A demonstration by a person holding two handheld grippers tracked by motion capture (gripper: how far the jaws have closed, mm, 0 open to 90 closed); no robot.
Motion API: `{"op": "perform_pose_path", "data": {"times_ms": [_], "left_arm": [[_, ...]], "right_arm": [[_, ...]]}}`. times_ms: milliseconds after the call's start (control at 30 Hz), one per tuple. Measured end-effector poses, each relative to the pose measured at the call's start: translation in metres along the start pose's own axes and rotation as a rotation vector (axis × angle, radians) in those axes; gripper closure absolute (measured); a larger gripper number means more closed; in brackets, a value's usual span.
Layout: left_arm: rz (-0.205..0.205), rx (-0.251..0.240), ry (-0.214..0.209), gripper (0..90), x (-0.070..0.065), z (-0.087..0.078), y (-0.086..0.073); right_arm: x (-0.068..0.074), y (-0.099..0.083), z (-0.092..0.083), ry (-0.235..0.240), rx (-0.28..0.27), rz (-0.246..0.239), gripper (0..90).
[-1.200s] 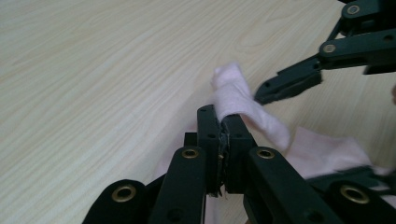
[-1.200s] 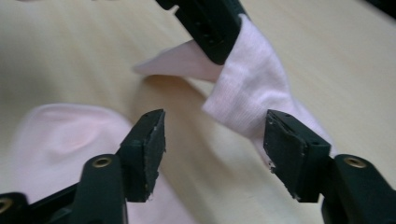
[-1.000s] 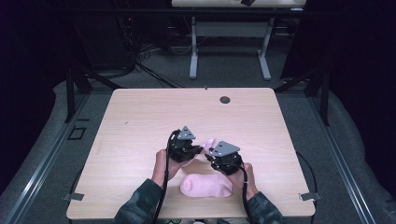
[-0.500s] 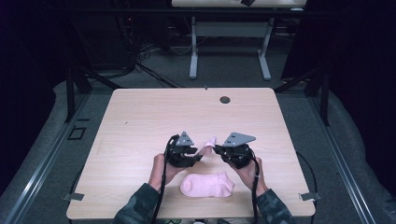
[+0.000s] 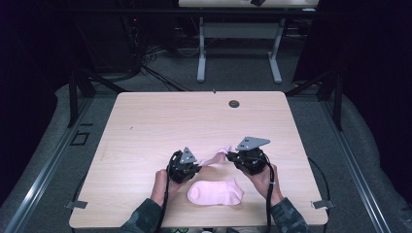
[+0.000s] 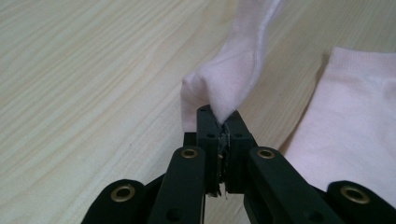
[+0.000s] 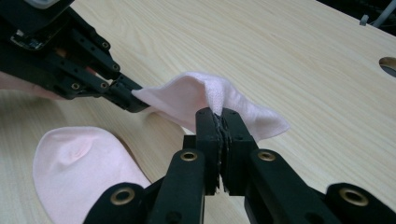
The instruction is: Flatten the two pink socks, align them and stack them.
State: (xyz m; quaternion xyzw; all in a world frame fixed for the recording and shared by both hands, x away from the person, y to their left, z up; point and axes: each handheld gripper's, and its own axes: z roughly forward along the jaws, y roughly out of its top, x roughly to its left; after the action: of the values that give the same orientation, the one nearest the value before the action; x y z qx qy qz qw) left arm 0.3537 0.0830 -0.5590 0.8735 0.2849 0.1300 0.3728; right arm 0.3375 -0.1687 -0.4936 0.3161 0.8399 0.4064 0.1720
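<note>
Both grippers, left (image 6: 223, 122) and right (image 7: 222, 119), clench one pink sock (image 5: 217, 157); second sock (image 5: 216, 192) at six o'clock, pairing still ahead.

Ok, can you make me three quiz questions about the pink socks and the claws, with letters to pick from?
1. Where does the flat sock lie?
A. near the table's front edge, between the person's hands
B. by the round hole
C. on the floor

2. How many pink socks are there?
A. one
B. two
C. four

3. What are the two claws doing to the other sock?
A. both are shut on it
B. both hang open above it
C. one pushes it off the table

Answers:
1. A: the high view shows it near the front edge, between the hands.
2. B: one lies flat, one is stretched between the claws.
3. A: the left claw and the right claw each pinch pink cloth in their own view.
</note>
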Motion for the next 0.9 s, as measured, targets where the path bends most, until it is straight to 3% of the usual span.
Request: {"op": "perform_pose_path", "data": {"times_ms": [167,367,500,567,633,700,800,833,900], "left_arm": [[0.003,0.005,0.004,88.8,-0.002,-0.010,0.004],[0.002,-0.001,-0.033,88.8,-0.011,-0.040,0.008],[-0.004,0.005,-0.097,88.7,-0.024,-0.058,0.010],[-0.009,0.033,-0.151,88.7,-0.032,-0.065,0.010],[-0.039,0.051,-0.228,88.7,-0.040,-0.069,0.006],[-0.056,0.093,-0.279,88.6,-0.046,-0.069,0.001],[-0.109,0.149,-0.345,88.5,-0.044,-0.056,-0.009],[-0.116,0.160,-0.331,88.3,-0.042,-0.054,-0.010],[-0.153,0.186,-0.326,87.6,-0.034,-0.043,-0.013]], "right_arm": [[-0.003,-0.005,-0.008,0.004,0.002,0.012,87.5],[0.002,-0.013,-0.030,0.027,0.012,0.010,87.5],[0.012,-0.020,-0.051,0.053,0.028,0.008,87.5],[0.017,-0.022,-0.061,0.071,0.042,0.012,87.5],[0.024,-0.025,-0.072,0.100,0.057,0.023,87.5],[0.028,-0.030,-0.080,0.131,0.093,0.049,87.5],[0.027,-0.033,-0.075,0.187,0.158,0.096,87.4],[0.023,-0.033,-0.066,0.198,0.209,0.111,87.0],[0.016,-0.034,-0.048,0.194,0.229,0.130,85.9]]}}
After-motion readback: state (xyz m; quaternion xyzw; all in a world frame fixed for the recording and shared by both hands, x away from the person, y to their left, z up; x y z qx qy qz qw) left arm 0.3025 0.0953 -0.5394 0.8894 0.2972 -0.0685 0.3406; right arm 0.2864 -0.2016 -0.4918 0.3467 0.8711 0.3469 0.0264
